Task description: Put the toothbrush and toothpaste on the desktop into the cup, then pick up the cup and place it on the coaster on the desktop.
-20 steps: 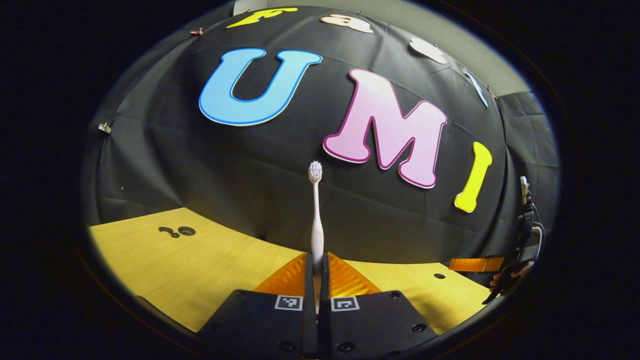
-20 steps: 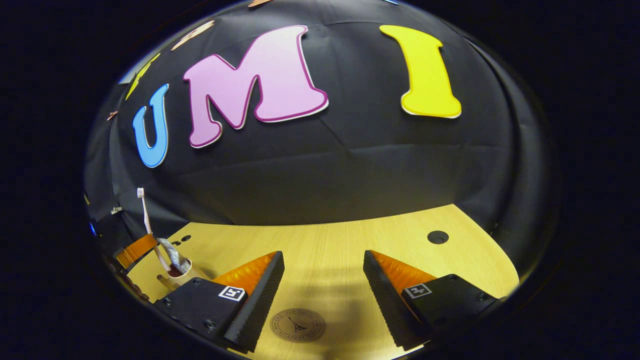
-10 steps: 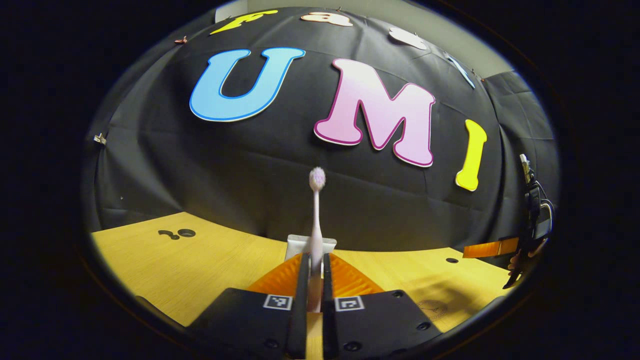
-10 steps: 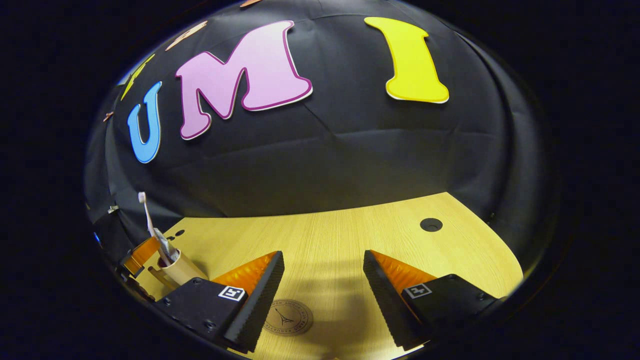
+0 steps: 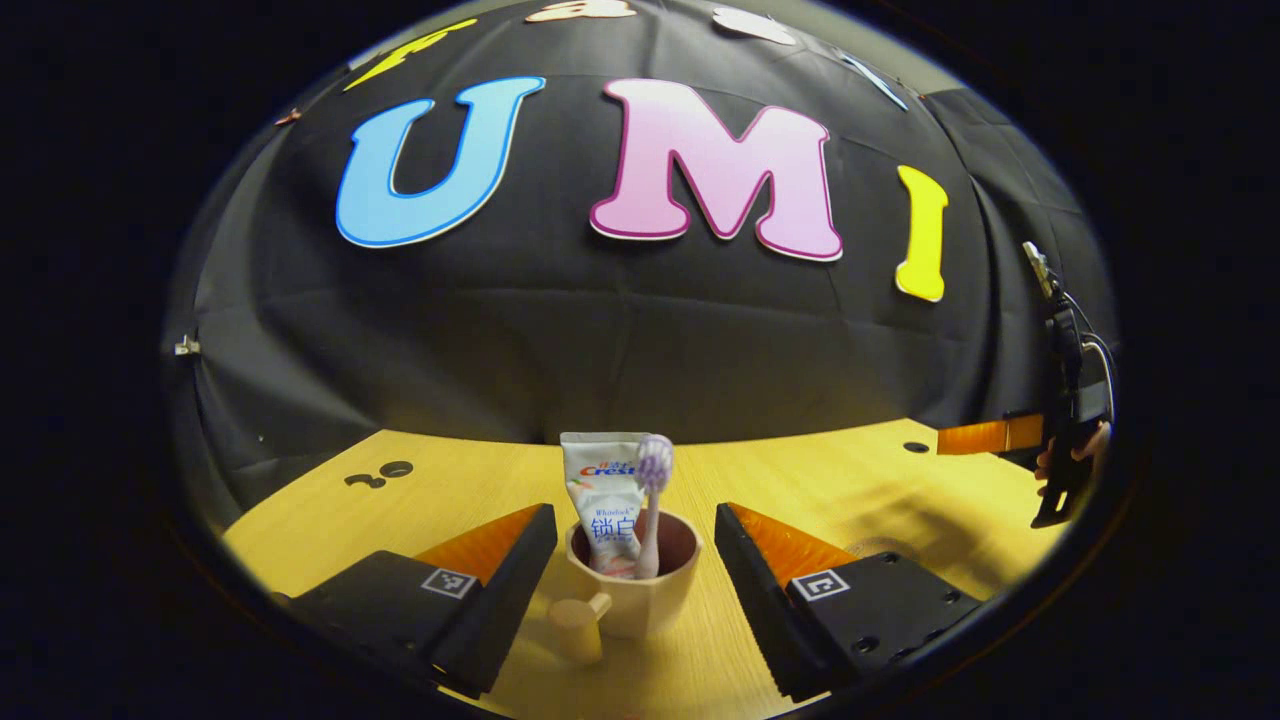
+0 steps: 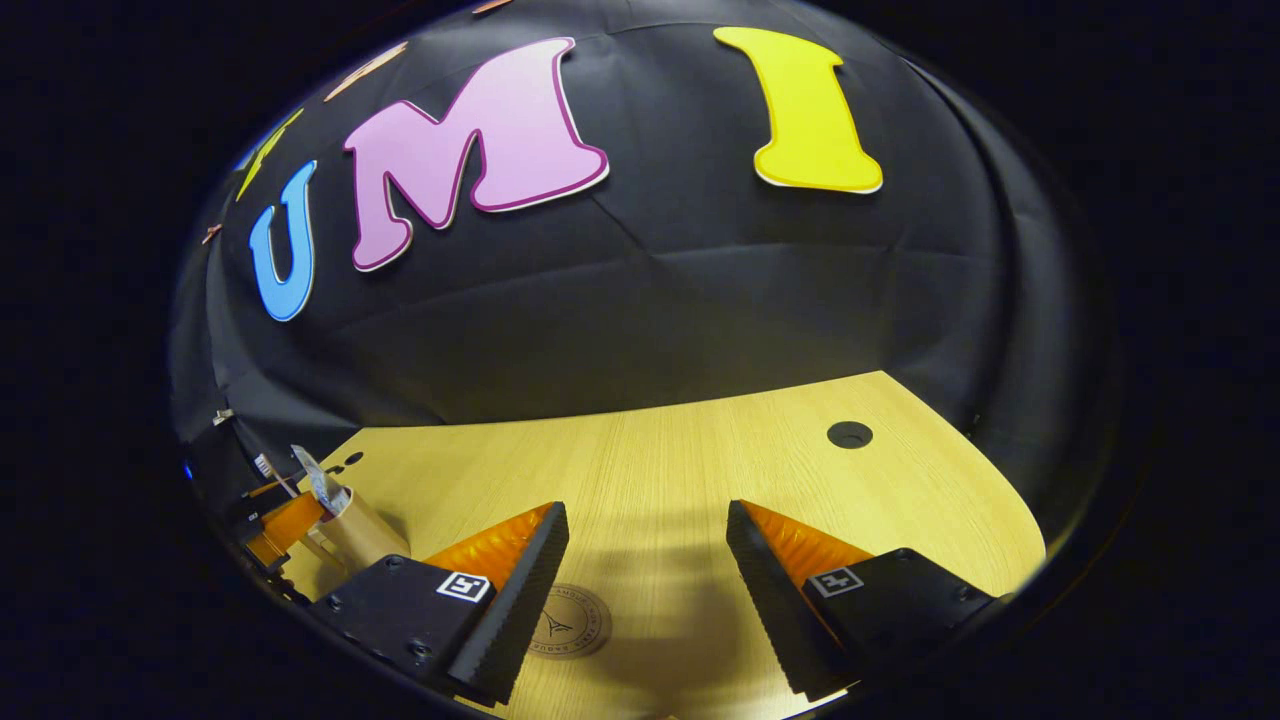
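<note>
With toothbrush (image 5: 654, 500) and toothpaste (image 5: 602, 495) standing in the cup (image 5: 634, 590), the released left gripper (image 5: 635, 590) straddling it should clench squarely on its wall, handle (image 5: 578, 625) facing near, while the right gripper (image 6: 647, 590) hangs spread above the coaster (image 6: 568, 621).

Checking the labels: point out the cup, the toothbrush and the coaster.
cup (image 5: 640, 610): left gripper view, on its outer front wall.
toothbrush (image 5: 655, 460): left gripper view, on the bristle head above the cup's rim.
coaster (image 6: 575, 622): right gripper view, on its round printed face.
</note>
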